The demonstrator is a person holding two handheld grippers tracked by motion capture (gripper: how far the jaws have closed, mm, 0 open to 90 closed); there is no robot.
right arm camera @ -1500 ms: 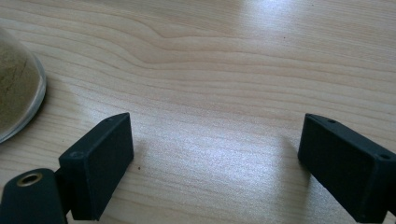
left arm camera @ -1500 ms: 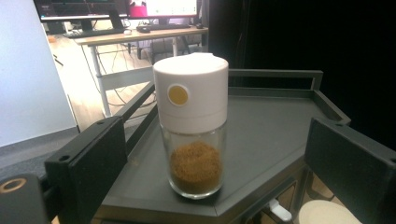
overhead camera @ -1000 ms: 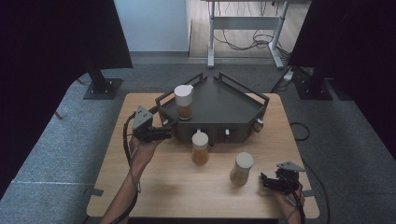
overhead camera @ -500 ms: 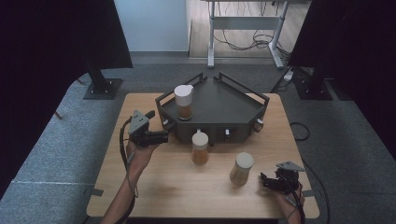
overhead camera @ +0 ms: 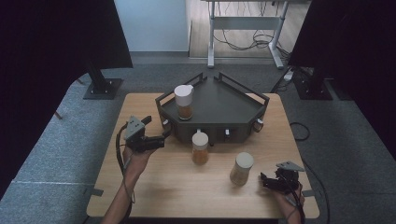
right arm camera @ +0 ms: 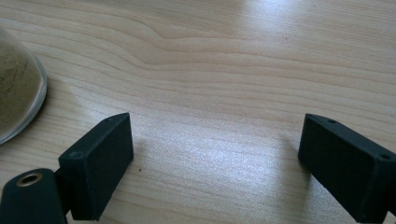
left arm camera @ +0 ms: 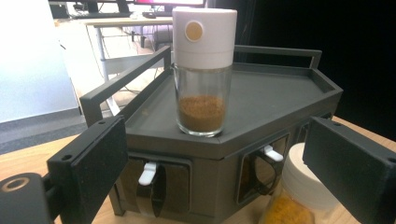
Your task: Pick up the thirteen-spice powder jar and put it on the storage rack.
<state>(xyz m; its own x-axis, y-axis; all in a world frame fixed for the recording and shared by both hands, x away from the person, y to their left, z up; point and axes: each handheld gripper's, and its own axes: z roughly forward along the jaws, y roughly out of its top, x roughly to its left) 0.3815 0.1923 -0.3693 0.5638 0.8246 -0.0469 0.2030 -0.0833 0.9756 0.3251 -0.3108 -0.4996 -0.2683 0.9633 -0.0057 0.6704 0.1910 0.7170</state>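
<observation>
In the high view, the left gripper (overhead camera: 159, 138) hangs over the wooden table (overhead camera: 154, 186) with its fingers apart and empty, their tips just beside the left front corner of the dark rack (overhead camera: 224, 105). The brown-spice jar (overhead camera: 183, 101) stands upright on the rack's top, beyond those fingertips. An orange-spice jar (overhead camera: 200, 147) stands on the table in front of the rack, well past the tips. The right gripper (overhead camera: 267, 181) rests low near the table's near right corner, fingers apart, with a pale-spice jar (overhead camera: 242, 168) just ahead of them. In the left gripper view, the fingers (left arm camera: 93, 163) are spread wide; the brown-spice jar (left arm camera: 203, 70) shows between and beyond them, untouched, and the orange-spice jar (left arm camera: 299, 196) sits beside the right-hand finger. In the right gripper view, the fingers (right arm camera: 100, 163) stand wide with bare wood between them; the pale-spice jar (right arm camera: 18, 88) lies outside the left-hand finger.
</observation>
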